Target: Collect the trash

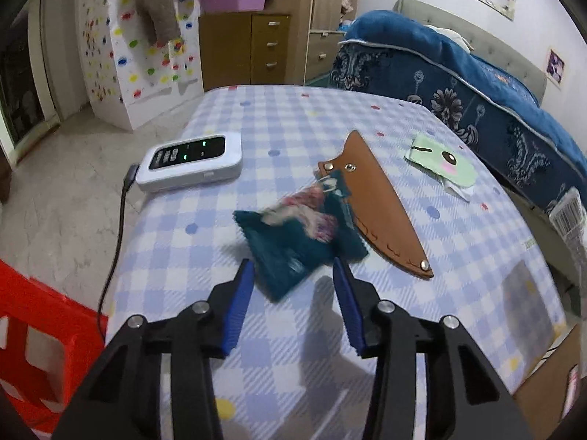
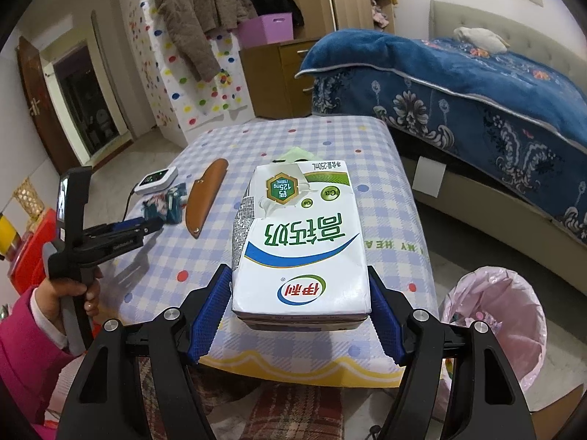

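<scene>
One milk carton (image 2: 299,253), one wrapper (image 1: 299,236), one sheath (image 1: 378,203)

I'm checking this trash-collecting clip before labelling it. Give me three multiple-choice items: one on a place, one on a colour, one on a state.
1. Where is the bin?
A. On the floor beside the table's right side
B. On the bed
C. On the table

2. What colour is the bin's liner?
A. Black
B. Pink
C. Green

3. What is the right gripper doing?
A. Open, holding nothing
B. Shut on a knife sheath
C. Shut on the milk carton

Answers:
1 A, it stands below the checked table.
2 B, pale pink plastic lines it.
3 C, both jaws press the carton's sides.
</scene>
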Available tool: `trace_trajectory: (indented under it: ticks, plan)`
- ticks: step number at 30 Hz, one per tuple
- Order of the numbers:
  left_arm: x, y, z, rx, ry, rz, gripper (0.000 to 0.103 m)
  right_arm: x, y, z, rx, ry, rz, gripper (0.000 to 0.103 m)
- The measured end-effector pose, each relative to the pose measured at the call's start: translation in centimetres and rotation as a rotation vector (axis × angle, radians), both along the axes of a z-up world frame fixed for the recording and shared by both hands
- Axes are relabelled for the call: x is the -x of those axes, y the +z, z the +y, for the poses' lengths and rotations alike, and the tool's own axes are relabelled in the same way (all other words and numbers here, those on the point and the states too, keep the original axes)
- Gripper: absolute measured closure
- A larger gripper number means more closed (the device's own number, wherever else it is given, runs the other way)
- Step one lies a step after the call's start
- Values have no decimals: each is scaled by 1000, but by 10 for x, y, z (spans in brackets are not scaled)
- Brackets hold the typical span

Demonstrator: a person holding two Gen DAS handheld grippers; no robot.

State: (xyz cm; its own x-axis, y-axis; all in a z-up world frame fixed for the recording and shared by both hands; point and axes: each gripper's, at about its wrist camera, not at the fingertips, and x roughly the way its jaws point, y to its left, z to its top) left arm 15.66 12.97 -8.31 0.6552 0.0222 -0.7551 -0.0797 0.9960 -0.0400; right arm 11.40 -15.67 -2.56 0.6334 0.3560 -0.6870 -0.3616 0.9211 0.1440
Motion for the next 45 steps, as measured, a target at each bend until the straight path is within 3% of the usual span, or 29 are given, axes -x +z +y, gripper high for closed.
trace_trajectory:
  ticks: [2,4,8,9,11,13,14,20,21,24,26,27,28,36,45]
  plan:
    - [1,0,-4,-17,-17,-9,75,0,-1,2,2,2,4,32]
    - [1,0,-5,3,-43,-7,98,-1,-1,2,3,5,4,32]
    - [2,2,-5,40,-41,9,102,3,2,2,3,11,-3,32]
    - [6,5,-4,52,-26,9,99,5,3,1,2,12,-7,32]
    - [12,12,-1,65,-16,-18,82,8,6,-1,4,12,-16,32]
    - [13,20,1,35,9,-56,39,8,6,-4,2,6,-18,32]
    - [11,24,1,18,17,-72,32,7,6,-5,-1,3,-17,32]
    - [-35,16,2,-59,-24,-30,29,5,4,-7,-2,-4,-11,32]
    - [-42,13,1,-71,-34,-16,30,4,4,-8,-2,-9,-7,32]
    - [-53,0,1,-102,-54,34,48,1,2,-12,-1,-22,0,32]
    - [-49,1,4,-79,-56,22,56,1,1,-13,0,-26,1,32]
    - [-46,1,5,-70,-57,21,70,0,1,-14,-2,-28,1,32]
    - [-43,1,5,-71,-54,19,76,0,1,-13,-3,-27,1,32]
    - [-6,17,-8,61,-102,-23,83,6,2,-14,-17,-18,-12,32]
    - [39,47,-102,99,-282,-85,83,20,-5,-53,-31,-87,-19,32]
